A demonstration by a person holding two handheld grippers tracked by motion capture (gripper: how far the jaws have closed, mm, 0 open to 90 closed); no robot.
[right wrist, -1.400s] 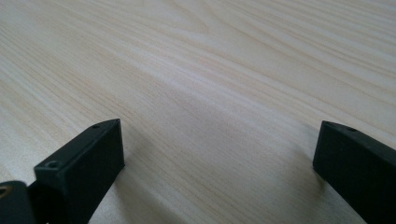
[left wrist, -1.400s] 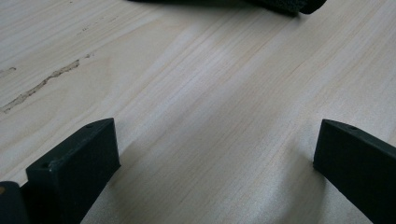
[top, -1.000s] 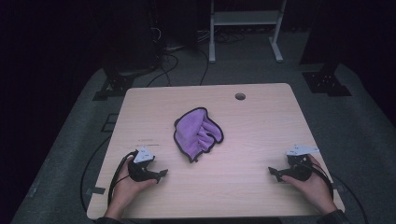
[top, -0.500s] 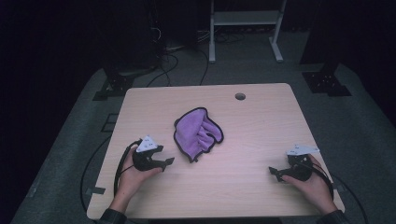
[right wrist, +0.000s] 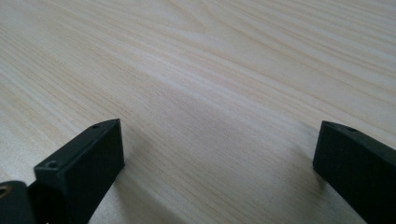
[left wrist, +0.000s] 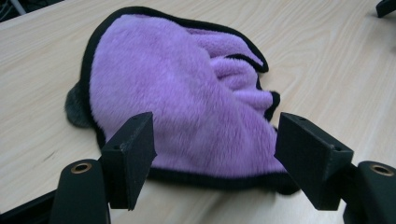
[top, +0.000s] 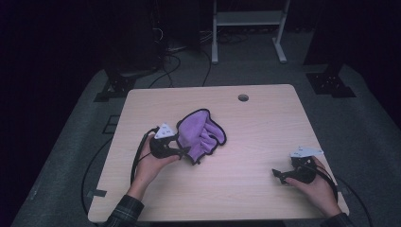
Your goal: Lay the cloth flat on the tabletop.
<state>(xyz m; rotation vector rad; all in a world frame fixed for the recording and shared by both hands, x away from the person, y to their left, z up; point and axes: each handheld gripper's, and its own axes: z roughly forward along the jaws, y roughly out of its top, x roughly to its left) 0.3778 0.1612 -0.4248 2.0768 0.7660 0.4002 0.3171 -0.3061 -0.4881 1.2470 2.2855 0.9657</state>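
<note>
Purple fleece cloth [left wrist: 187,107], black-edged, lay crumpled near the middle of the wooden table [top: 265,142]. I had the left gripper [left wrist: 215,149] at its near hem, jaws spread wide and grasping nothing. Best approach, I judged: lower onto the hem and pinch one layer only. Right gripper [right wrist: 219,158] was well apart over bare wood, jaws spread, empty. Cable hole [top: 243,98] at the far edge; nothing blocked the reach.

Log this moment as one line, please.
left gripper: open, jaws at near edge of purple cloth | right gripper: open over bare table | cloth: crumpled, ungrasped
</note>
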